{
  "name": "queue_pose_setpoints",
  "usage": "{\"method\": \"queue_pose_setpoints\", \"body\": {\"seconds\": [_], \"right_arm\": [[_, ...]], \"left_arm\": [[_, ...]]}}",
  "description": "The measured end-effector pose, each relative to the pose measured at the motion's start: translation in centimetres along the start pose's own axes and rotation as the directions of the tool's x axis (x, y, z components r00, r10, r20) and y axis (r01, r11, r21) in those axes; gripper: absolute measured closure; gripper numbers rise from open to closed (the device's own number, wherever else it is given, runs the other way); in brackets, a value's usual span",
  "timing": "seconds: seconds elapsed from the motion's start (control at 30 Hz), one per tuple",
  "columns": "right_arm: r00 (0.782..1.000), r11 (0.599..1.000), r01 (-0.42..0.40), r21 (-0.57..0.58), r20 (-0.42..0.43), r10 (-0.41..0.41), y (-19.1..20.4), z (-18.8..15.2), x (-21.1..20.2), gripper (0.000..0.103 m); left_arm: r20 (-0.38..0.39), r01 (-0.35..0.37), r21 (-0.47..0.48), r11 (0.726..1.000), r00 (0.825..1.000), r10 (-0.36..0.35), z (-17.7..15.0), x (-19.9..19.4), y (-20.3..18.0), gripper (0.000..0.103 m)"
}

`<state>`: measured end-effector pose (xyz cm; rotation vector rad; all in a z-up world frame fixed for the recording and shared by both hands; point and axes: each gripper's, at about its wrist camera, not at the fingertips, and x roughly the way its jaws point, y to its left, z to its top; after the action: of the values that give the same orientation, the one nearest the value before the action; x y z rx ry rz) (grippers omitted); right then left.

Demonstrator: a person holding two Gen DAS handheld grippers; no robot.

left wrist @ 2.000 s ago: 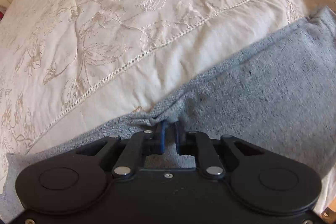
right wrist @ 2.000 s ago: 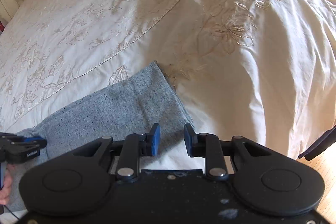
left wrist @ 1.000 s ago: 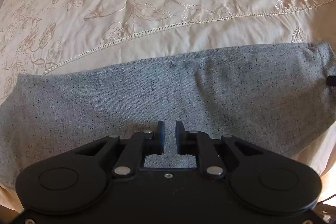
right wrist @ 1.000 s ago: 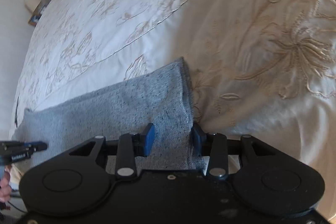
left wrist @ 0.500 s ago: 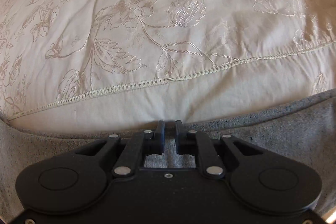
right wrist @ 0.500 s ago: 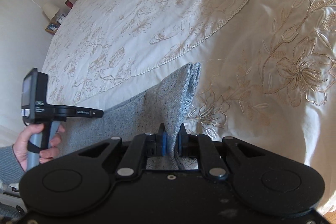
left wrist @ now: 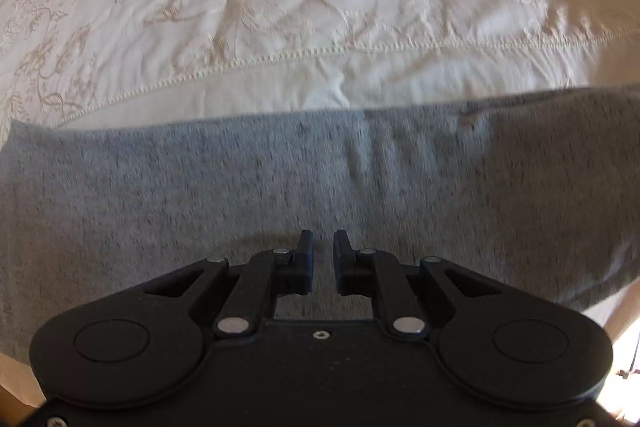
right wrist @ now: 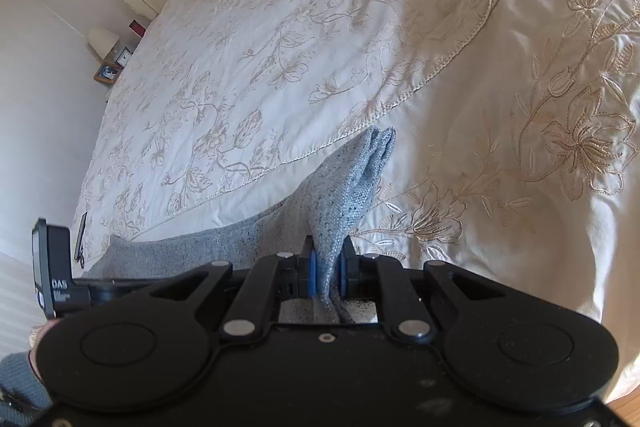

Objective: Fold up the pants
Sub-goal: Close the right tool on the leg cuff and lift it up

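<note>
Right tool (right wrist: 327, 273): jaws have just been closing, now clamped on the hem end of the pants (right wrist: 344, 195), pinched cloth standing up in a ridge between the blue pads. Left tool (left wrist: 323, 251): narrow gap between the jaws, nothing in it, hovering pointed down over the middle of the pants (left wrist: 280, 187); cannot tell if it touches the cloth. Pants lie on the bed (right wrist: 280, 47) near its edge, long axis running from the right tool toward the left one. The right hand has the end, so I'd guess the fold goes along that axis toward the left tool. Cloth: grey, flecked, mostly flat, few shallow creases mid-length. Beyond it, embroidered cream bedspread (left wrist: 280, 7).
</note>
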<state>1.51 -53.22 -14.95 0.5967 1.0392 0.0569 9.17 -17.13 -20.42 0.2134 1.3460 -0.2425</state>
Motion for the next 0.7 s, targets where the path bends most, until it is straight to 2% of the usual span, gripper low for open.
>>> {"method": "queue_pose_setpoints", "body": {"seconds": [0.07,0.17,0.2,0.27,0.37,0.47,0.53,0.7], "right_arm": [[1.000,1.000,0.012,-0.005,-0.004,-0.012,0.4,-0.1,0.0,0.091],[0.999,0.999,0.041,-0.009,-0.009,-0.041,1.1,-0.2,0.1,0.091],[0.999,0.999,0.050,-0.010,-0.011,-0.050,1.5,-0.3,0.1,0.091],[0.997,0.997,0.072,-0.031,0.003,-0.072,2.8,-0.4,-0.2,0.091],[0.996,0.994,0.085,-0.070,0.027,-0.083,6.0,-0.4,-1.0,0.091],[0.996,0.989,0.077,-0.130,0.054,-0.070,11.3,-0.7,-1.7,0.091],[0.996,0.983,0.059,-0.174,0.069,-0.047,16.2,-1.4,-1.6,0.091],[0.998,0.963,-0.049,-0.265,0.020,0.056,27.4,-5.2,2.9,0.091]], "left_arm": [[-0.025,-0.009,0.024,1.000,1.000,0.010,-1.2,1.4,-0.7,0.084],[-0.015,-0.045,0.113,0.993,0.999,0.047,-1.7,2.7,-1.9,0.087],[-0.014,-0.033,0.124,0.992,0.999,0.035,-1.4,2.4,-1.9,0.088],[0.012,0.025,0.082,0.996,1.000,-0.026,-0.7,0.9,-0.4,0.083],[0.069,0.053,0.009,0.999,0.996,-0.054,0.0,-1.7,3.3,0.081],[0.108,0.070,-0.021,0.997,0.992,-0.067,0.0,-3.6,8.0,0.081],[0.117,0.061,-0.036,0.998,0.992,-0.056,-0.9,-4.5,11.2,0.081],[0.126,0.026,-0.106,0.994,0.992,-0.013,-3.4,-5.7,20.5,0.081]]}}
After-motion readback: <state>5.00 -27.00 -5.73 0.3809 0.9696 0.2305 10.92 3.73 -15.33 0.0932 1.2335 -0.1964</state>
